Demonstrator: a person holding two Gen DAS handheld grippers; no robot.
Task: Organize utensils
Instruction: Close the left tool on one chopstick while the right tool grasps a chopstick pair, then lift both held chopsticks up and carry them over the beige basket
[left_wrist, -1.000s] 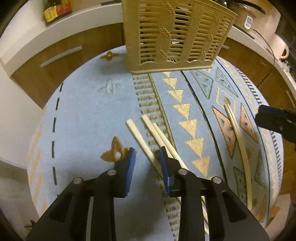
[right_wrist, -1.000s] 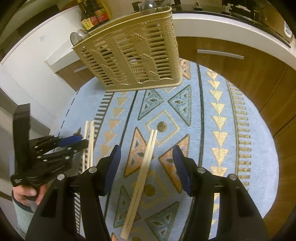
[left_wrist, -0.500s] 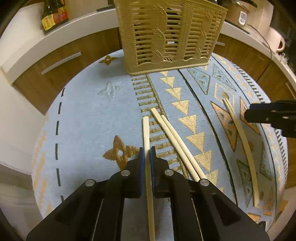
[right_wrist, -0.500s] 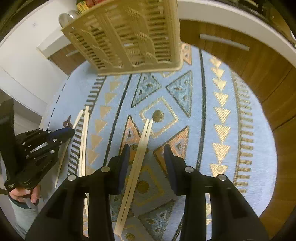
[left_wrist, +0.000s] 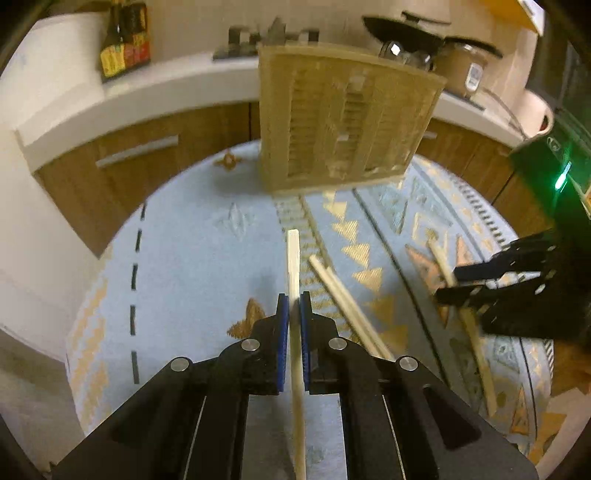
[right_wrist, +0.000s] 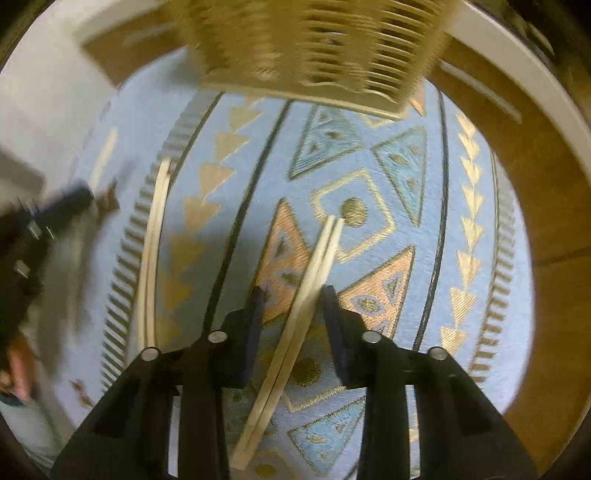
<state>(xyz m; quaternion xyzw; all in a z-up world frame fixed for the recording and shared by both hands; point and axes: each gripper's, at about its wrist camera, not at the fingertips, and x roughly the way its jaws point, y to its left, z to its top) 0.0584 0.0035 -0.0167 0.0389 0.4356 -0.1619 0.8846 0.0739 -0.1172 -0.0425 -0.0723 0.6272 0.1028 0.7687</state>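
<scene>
A single pale wooden chopstick (left_wrist: 294, 280) is clenched between the blue pads (left_wrist: 283, 332) of the left tool (left_wrist: 292, 314); it runs straight forward from the tool and points toward the beige slotted plastic utensil basket (left_wrist: 347, 122), which stands upright at the far side of the round tabletop (left_wrist: 192, 258) under its light blue cloth with gold and orange triangles. Just to the right of the held chopstick, nearer than the basket, a pair of pale wooden chopsticks (left_wrist: 343, 299) lies side by side on the cloth, slanted away to the left. Further right from the basket's front, a second pair of pale chopsticks (right_wrist: 306, 299) lies on an orange triangle of the cloth, and the right tool (right_wrist: 293, 321) is over it, its two dark fingers (right_wrist: 255, 314) standing apart on either side of the pair, released and not touching the wood. In the right wrist view the first pair (right_wrist: 153, 254) is seen at the left, lying near the striped border of the cloth, and the basket (right_wrist: 317, 48) is blurred at the top. Behind the basket there is a white counter edge with brown wooden cabinet doors (left_wrist: 122, 166) under it, and a dark sauce bottle with a yellow and red label (left_wrist: 125, 40) stands on that counter to the left of the basket.
</scene>
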